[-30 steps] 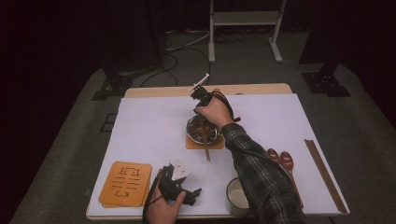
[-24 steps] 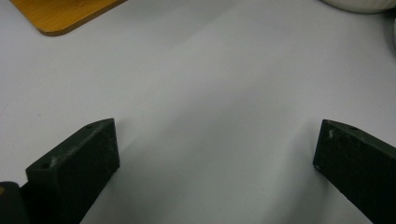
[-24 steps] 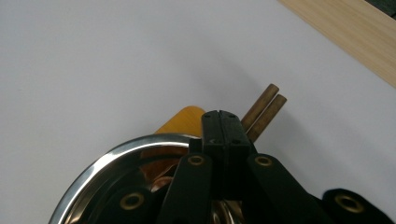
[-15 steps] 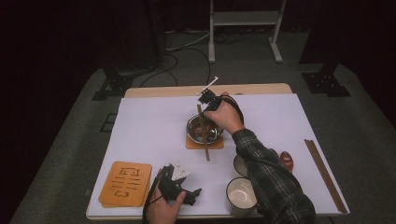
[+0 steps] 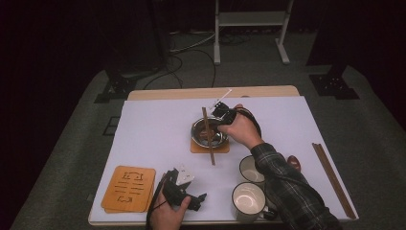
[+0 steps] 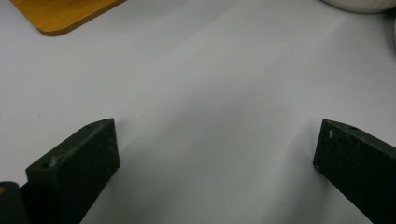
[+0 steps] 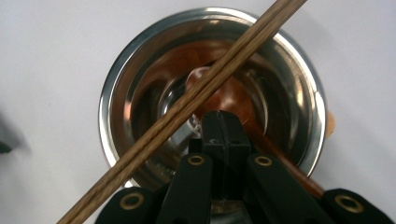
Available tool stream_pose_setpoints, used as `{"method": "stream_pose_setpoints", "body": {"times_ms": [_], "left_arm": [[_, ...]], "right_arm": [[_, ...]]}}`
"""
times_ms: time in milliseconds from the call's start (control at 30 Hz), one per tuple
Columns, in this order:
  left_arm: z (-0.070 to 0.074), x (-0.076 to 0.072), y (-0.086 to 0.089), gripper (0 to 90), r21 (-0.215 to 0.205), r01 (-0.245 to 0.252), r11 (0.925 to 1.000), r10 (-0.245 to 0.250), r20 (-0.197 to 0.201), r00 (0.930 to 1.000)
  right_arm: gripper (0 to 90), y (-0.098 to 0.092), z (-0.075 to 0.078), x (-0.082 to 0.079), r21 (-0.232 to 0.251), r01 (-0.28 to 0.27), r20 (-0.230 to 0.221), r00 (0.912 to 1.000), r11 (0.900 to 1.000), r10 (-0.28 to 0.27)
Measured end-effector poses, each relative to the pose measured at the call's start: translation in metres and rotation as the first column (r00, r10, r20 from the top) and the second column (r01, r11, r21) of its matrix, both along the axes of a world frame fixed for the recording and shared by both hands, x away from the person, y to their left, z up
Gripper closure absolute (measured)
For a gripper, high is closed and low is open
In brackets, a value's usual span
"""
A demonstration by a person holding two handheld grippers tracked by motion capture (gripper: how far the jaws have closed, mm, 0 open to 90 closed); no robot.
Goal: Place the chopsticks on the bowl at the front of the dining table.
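Left gripper [image 6: 215,154] jaws wide apart over the white table [image 6: 210,93] — wooden board [image 6: 60,14] corner beyond

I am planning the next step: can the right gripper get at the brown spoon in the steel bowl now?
Probably, but awkwardly: the right gripper hangs just above the spoon in the bowl, yet its fingers are shut and the chopsticks lie across the rim over it.

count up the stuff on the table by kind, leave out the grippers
Steel bowl: 1
Wooden coasters (one under the bowl, one at the near left): 2
White mugs: 2
Wooden chopsticks (across the bowl, right edge): 2 sets
Wooden spoon: 1
Total: 8
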State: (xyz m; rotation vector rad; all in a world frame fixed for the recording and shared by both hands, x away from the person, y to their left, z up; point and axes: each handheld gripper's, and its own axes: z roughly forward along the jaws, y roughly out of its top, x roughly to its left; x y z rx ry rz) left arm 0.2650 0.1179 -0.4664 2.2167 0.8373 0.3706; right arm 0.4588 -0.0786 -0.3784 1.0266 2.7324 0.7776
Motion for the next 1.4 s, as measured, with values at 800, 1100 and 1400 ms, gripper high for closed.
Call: {"method": "stream_pose_setpoints", "body": {"times_ms": [800, 1100, 1400], "left_arm": [[0.000, 0.000, 0.000, 0.0, 0.003, 0.002, 1.0000, -0.002, -0.003, 1.0000], [0.000, 0.000, 0.000, 0.0, 0.003, 0.002, 1.0000, -0.002, -0.003, 1.0000], [0.000, 0.000, 0.000, 0.0, -0.003, -0.002, 1.0000, 0.002, 0.000, 1.0000]], "right_arm": [[90.0, 0.014, -0.008, -0.014, -0.027, -0.070, -0.037, 0.9970, 0.997, 0.069], [90.0, 0.018, -0.009, -0.013, -0.033, -0.076, -0.038, 0.9965, 0.997, 0.075], [89.9, 0.016, -0.005, -0.013, -0.019, -0.076, -0.021, 0.9969, 0.997, 0.076]]}}
